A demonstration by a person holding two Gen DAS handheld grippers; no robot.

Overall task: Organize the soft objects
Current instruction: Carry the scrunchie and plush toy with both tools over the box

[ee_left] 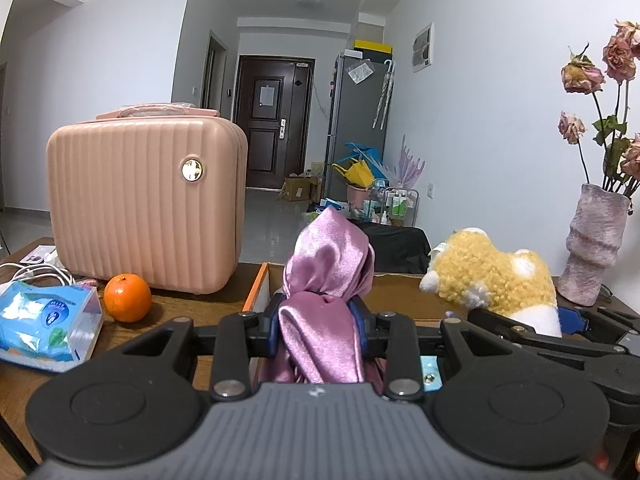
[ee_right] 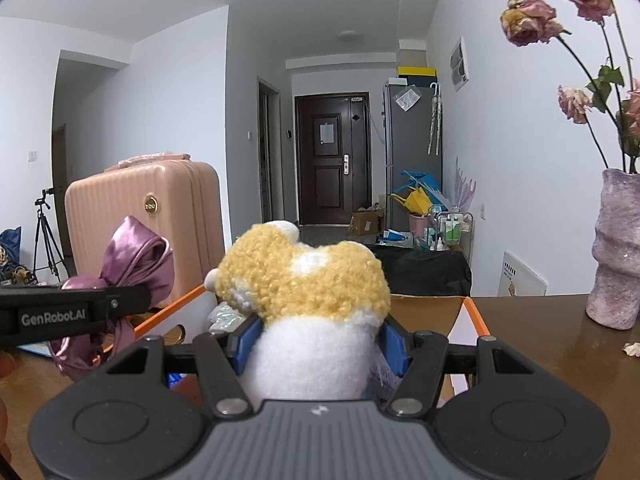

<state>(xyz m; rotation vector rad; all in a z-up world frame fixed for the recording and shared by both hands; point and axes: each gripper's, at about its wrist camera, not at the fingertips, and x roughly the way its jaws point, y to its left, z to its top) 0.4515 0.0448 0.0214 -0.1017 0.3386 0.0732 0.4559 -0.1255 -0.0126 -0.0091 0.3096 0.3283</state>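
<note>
A bunched piece of glossy pink satin cloth (ee_left: 320, 300) is pinched between the blue-padded jaws of the left gripper (ee_left: 318, 320), its crumpled top standing above them and its tail hanging below. A curly, woolly yellow-and-white plush toy (ee_right: 308, 300) is clenched between the blue pads of the right gripper (ee_right: 316, 344), its smooth white part squeezed between them. Both are held over an open cardboard box (ee_left: 256, 292) with an orange-trimmed rim, set at the far edge of the brown wooden desk (ee_right: 552, 344). Left of the box are seen a round orange (ee_left: 127, 298), a soft blue tissue pack (ee_left: 44, 326) and a ribbed, rounded pink case (ee_left: 148, 200). Near the right far corner stands a lumpy, rough mauve vase (ee_right: 618, 252) of dried roses, with bare desk between it and the box.
</note>
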